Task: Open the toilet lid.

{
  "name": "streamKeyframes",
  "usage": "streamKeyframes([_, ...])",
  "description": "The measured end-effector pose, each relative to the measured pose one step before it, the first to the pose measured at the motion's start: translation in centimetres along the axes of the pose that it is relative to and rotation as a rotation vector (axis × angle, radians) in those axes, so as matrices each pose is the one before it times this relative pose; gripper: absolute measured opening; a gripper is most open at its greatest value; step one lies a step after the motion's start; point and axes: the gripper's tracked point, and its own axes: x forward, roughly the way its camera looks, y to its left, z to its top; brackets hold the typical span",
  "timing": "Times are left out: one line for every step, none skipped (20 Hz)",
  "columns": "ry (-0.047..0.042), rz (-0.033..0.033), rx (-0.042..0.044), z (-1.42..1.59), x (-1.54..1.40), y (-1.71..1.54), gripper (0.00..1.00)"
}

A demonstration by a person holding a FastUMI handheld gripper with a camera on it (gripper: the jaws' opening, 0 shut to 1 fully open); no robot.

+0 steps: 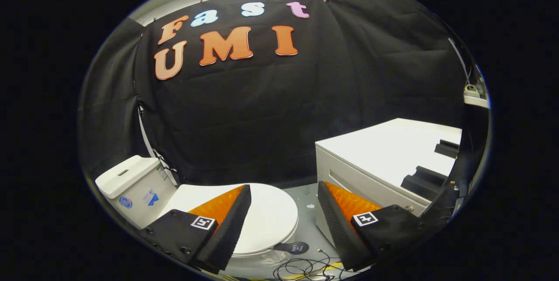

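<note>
Hovering wide open and empty, the gripper (284,224) sits above the closed toilet lid (266,215), whose front rim lies between the fingers, nearer the left one; its long axis runs back toward the tank (131,185) beside the white cabinet (384,150).

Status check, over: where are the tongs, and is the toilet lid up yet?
Tongs open, holding nothing, above the toilet. Toilet lid down, shut, between and below the fingers. Small dark tab at lid's front edge. Cables on floor beside it.
</note>
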Motion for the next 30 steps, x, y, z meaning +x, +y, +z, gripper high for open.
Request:
streamKeyframes([0.01284, -0.00578, 0.00910, -1.072, 0.215, -0.425, 0.99])
streamKeyframes([0.01787, -0.00535, 0.00688, -1.310, 0.270, -0.288, 0.99])
streamKeyframes([0.01824, -0.00423, 0.00634, -1.053, 0.117, -0.371, 0.99])
streamKeyframes([0.01595, -0.00372, 0.00602, -1.043, 0.160, -0.379, 0.99])
streamKeyframes([0.01074, -0.00370, 0.00881, -0.916, 0.186, -0.329, 0.99])
streamKeyframes([0.01051, -0.00442, 0.01194, -0.803, 0.422, -0.211, 0.99])
streamKeyframes([0.01153, -0.00193, 0.01675, -0.903, 0.325, -0.286, 0.99])
streamKeyframes([0.00701, -0.00579, 0.01911, -0.873, 0.195, -0.565, 0.99])
streamKeyframes([0.00894, -0.00567, 0.02208, -0.792, 0.262, -0.522, 0.99])
streamKeyframes([0.00736, -0.00474, 0.02467, -0.725, 0.392, -0.438, 0.99])
streamKeyframes([0.01063, -0.00176, 0.02607, -0.846, 0.425, -0.433, 0.99])
streamKeyframes([0.00927, -0.00320, 0.01974, -0.728, 0.375, -0.404, 0.99])
streamKeyframes([0.01018, -0.00651, 0.01550, -0.715, 0.492, -0.559, 0.99])
streamKeyframes([0.01041, -0.00782, 0.01648, -0.744, 0.358, -0.596, 0.99])
streamKeyframes([0.00903, -0.00430, 0.02389, -0.531, 0.397, -0.395, 0.99])
streamKeyframes([0.00394, -0.00393, 0.03163, -0.373, 0.414, -0.285, 0.99])
streamKeyframes([0.00478, -0.00375, 0.03185, -0.502, 0.260, -0.193, 0.99])
streamKeyframes([0.00221, -0.00010, 0.02699, -0.448, 0.264, -0.243, 0.99])
streamKeyframes([0.00289, -0.00231, 0.02023, -0.432, 0.303, -0.365, 0.99])
streamKeyframes([0.00881, -0.00663, 0.01294, -0.681, 0.294, -0.427, 0.98])
streamKeyframes([0.00767, -0.00403, 0.01311, -0.555, 0.275, -0.414, 0.98])
streamKeyframes([0.01254, 0.00348, 0.02048, -0.632, 0.144, -0.121, 0.98])
streamKeyframes([0.01161, 0.00540, 0.02442, -0.543, 0.073, 0.059, 0.97])
streamKeyframes([0.00970, 0.00642, 0.02600, -0.459, 0.242, 0.082, 0.96])
streamKeyframes([0.01238, 0.00406, 0.02192, -0.460, 0.082, -0.020, 0.96])
streamKeyframes([0.01071, -0.00379, 0.01816, -0.441, 0.231, -0.163, 0.91])
streamKeyframes([0.02334, 0.00076, 0.02075, -0.564, 0.147, -0.056, 0.85])
streamKeyframes([0.03228, 0.01136, 0.02810, -0.747, -0.057, 0.224, 0.80])
streamKeyframes([0.03413, 0.01741, 0.02825, -0.610, -0.369, 0.314, 0.75])
streamKeyframes([0.01717, 0.00492, 0.02817, -0.385, -0.128, 0.110, 0.70])
